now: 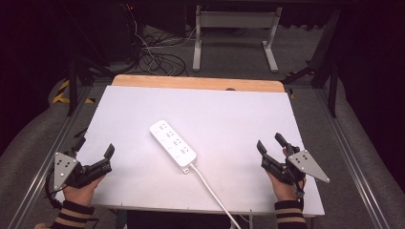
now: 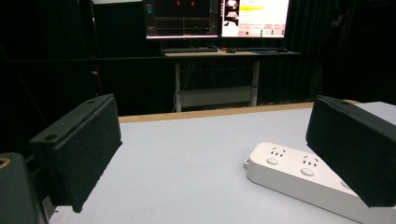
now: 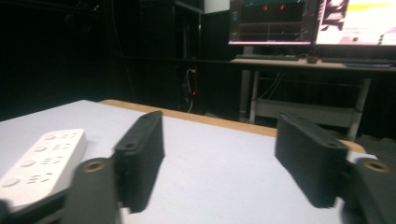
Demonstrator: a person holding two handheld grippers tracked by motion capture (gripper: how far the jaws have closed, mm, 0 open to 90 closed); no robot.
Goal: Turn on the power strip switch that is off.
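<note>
**Both grippers waiting wide open beside the power strip**

The left gripper (image 1: 95, 151) is resting at the near left corner of the table (image 1: 143, 100), its jaws spread wide and gripping nothing. In its own view the two black pads are standing far apart, with bare white surface between them. The right gripper (image 1: 271, 145) is sitting at the near right edge, likewise fully spread and empty; in its own view the jaws are framing only tabletop.

Between them, near the middle of the table, the strip (image 1: 172, 142) is lying flat and on a diagonal, sockets up, its cord (image 1: 212, 191) running off the near edge. It is well apart from both grippers. The left gripper's view is catching its end at lower right (image 2: 289, 170), partly behind one jaw; the right gripper's view is showing it at far left (image 3: 42, 158).

This looks like the opening step, with the approach not yet begun. The next move is likely calling for one gripper to swing inward toward the strip, turn so its jaws straddle the narrow body crosswise, and close on the sides, keeping clear of the cord.
</note>
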